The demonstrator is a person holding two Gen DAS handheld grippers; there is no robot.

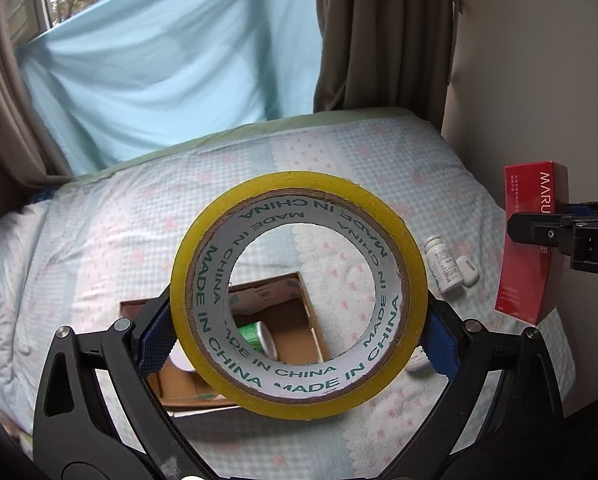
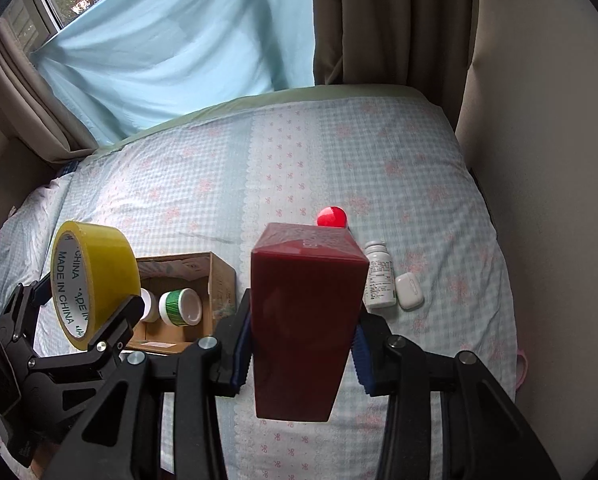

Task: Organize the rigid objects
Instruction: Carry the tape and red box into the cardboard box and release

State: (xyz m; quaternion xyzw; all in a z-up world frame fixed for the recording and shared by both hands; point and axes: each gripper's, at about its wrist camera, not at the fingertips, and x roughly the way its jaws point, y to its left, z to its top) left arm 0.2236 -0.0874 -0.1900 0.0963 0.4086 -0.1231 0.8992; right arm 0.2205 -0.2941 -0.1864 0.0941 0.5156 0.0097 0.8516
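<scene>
My left gripper [image 1: 299, 344] is shut on a yellow tape roll [image 1: 203, 248], held upright above an open cardboard box [image 1: 307, 304]; the roll also shows in the right wrist view [image 2: 99, 264]. The box [image 2: 219, 276] holds a green-banded jar [image 2: 181, 306] and a white jar [image 2: 149, 304]. My right gripper [image 2: 301, 356] is shut on a tall red box [image 2: 303, 320], held above the bed; it also shows in the left wrist view [image 1: 529, 240]. A white pill bottle [image 2: 379, 276], a white earbud case [image 2: 409, 286] and a red ball [image 2: 332, 217] lie on the bed.
The bed [image 2: 339, 152] has a light blue checked cover. A light blue sheet [image 2: 179, 40] hangs at the window behind it, with brown curtains [image 2: 379, 20] to the right. A wall [image 2: 539, 160] runs along the bed's right side.
</scene>
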